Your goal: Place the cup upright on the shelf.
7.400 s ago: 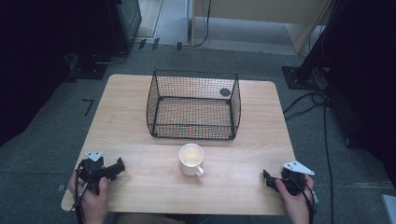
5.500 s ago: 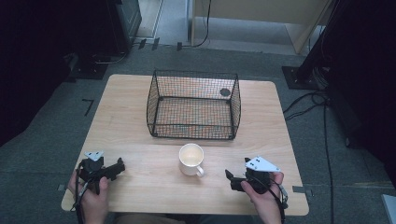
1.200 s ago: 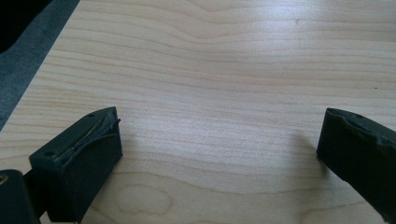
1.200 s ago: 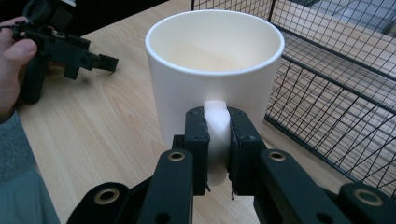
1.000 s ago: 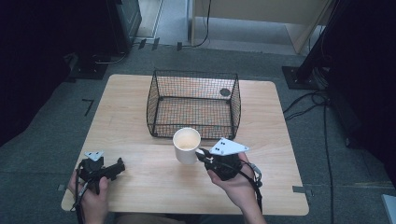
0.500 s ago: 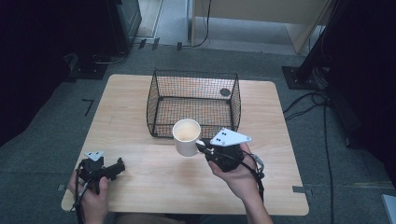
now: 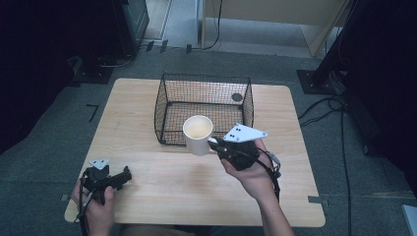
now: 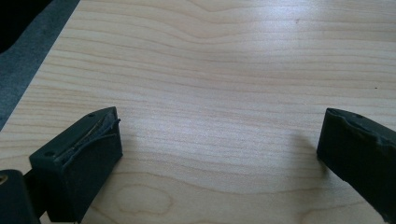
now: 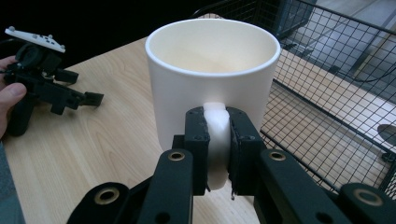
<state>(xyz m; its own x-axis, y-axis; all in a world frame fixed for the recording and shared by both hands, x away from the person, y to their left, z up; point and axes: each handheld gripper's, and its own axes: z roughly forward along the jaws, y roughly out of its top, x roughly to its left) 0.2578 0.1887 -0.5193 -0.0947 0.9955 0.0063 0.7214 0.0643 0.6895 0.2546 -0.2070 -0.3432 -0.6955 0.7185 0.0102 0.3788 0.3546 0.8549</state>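
Here the right hand-held gripper [image 9: 217, 144] pinches the upright mug [image 9: 212, 70] by its handle, mouth up

Black two-jaw grippers [image 7: 123, 174] with grey three-cornered plates, brass-ringed screw holes, trailing black cables

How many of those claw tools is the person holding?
2. The right claw is clamped on the white mug's handle by the wire basket; the left claw, open, rests on the table near its front-left corner.

Dim, bluish light; dark surroundings
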